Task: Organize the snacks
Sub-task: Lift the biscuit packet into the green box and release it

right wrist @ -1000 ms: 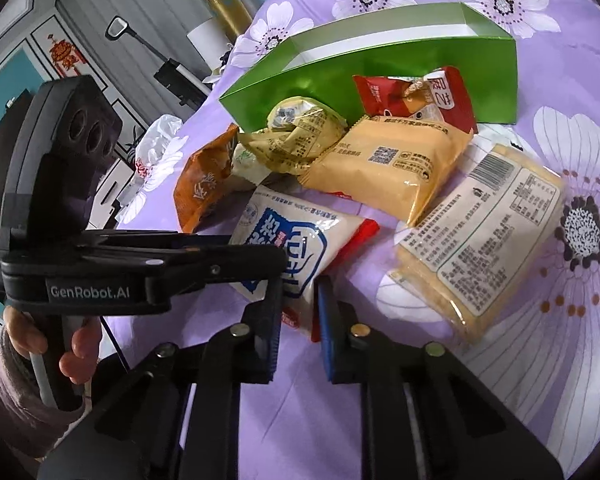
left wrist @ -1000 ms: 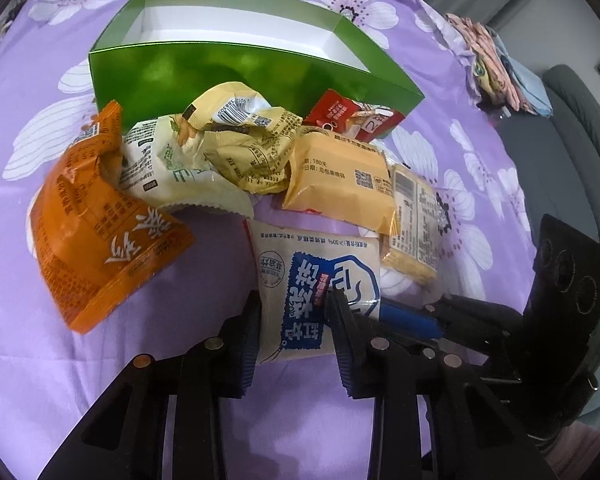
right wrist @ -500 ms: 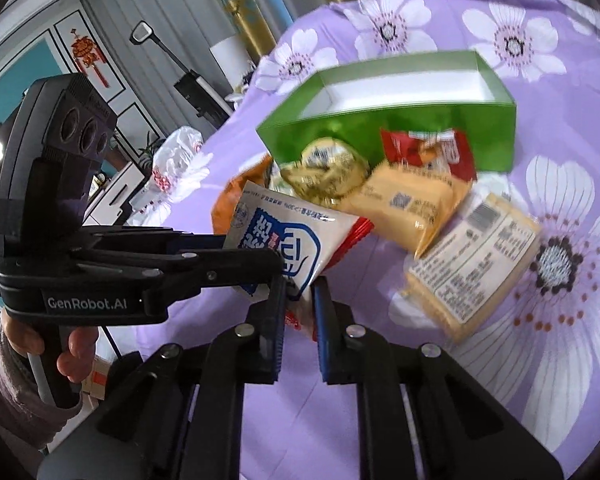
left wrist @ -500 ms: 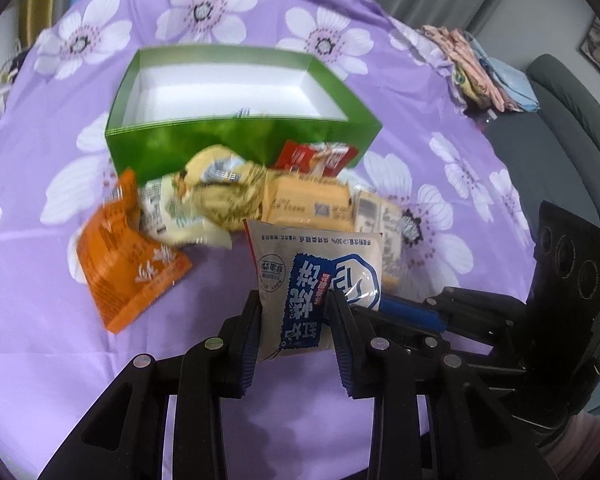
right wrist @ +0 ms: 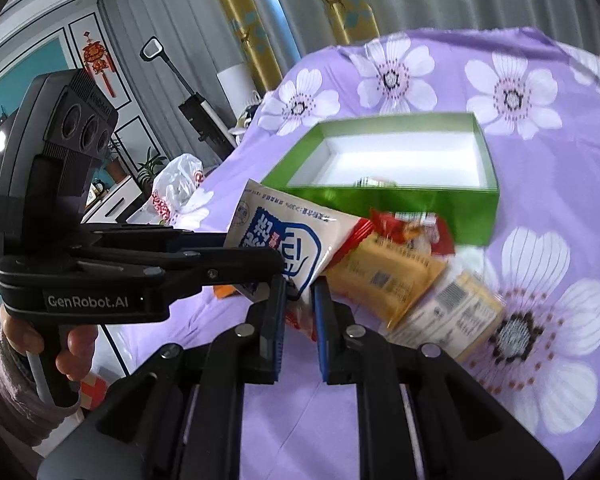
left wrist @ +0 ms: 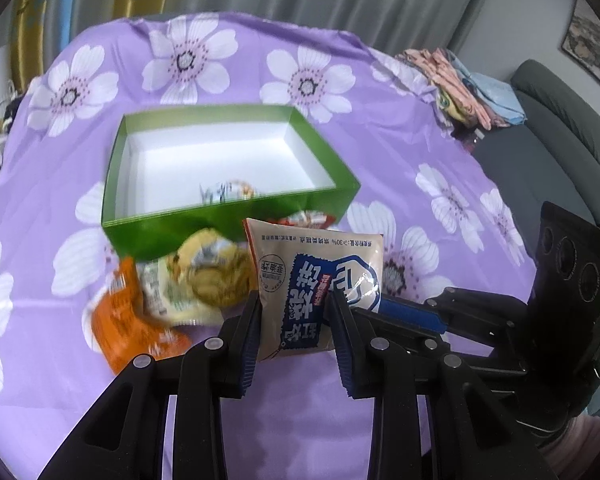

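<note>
A: Left fingers (left wrist: 296, 320) are clamping the white-and-blue packet (left wrist: 320, 284) across its lower part. Right fingers (right wrist: 300, 312) are pinching together on its lower corner, where a red packet edge (right wrist: 300, 322) also seems caught, though I can't tell if it's really gripped.

B: So both are gripping the one packet?

A: Yes. It's hanging clear of the purple cloth (left wrist: 260, 420), above the snack pile (left wrist: 196, 280), just short of the green box (left wrist: 228, 216).

B: Step?

A: Looks like the carry phase: one snack picked, not yet boxed. Box is sitting open with something small already lying near its front wall.

B: Next move?

A: I'd judge it needs the packet going forward over the near wall with enough clearance, then both pairs of fingers letting go together so it's dropping flat.

B: Pose?

A: Both grippers are pointing down and forward at the box, side by side. A hand (right wrist: 40, 344) in a pale sleeve is holding the left handle.
</note>
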Motion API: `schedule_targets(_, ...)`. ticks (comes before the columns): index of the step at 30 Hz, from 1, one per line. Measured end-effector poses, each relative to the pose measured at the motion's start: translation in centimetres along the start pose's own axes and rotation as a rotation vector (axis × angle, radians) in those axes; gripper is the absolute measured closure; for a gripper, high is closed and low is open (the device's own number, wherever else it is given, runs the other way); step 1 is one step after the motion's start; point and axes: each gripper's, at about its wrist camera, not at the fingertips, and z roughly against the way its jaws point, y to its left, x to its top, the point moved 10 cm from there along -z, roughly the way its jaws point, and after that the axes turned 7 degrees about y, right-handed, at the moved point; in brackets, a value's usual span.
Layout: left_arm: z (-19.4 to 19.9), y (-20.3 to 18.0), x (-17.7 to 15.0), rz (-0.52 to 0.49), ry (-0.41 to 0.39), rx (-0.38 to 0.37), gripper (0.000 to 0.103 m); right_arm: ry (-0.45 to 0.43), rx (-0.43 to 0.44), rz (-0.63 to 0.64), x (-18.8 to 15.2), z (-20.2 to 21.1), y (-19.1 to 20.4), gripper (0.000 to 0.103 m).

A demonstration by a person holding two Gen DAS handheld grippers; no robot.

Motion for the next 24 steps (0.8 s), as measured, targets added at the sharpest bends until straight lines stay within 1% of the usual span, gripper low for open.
schedule_targets(8,0.2,0.2,3.7,-0.023,-0.041,0.001,0.070,-0.048,-0.023,0.028,3.4,0.1,-1.2,0.089)
schedule_targets(15,-0.1,1.1,7.5,-0.016,-0.065,-0.012,0.070,-0.086,-0.044,0.051,7.1,-0.7,-2.8,0.089)
schedule_targets(18,-0.7,2.0,8.9,0.004,-0.063,-0.028,0.070,-0.093,-0.058,0.064,8.4,-1.4,-3.3,0.089)
schedule_targets(21,-1.7,2.9,9.9,0.039,-0.049,-0.051,0.070,-0.084,-0.051,0.049,9.5,-2.4,-4.2,0.089)
schedule_targets(24,-2.8,3.7,10.6,0.060,-0.035,-0.050,0.070,-0.070,-0.058,0.044,10.0,-3.5,-4.9,0.089)
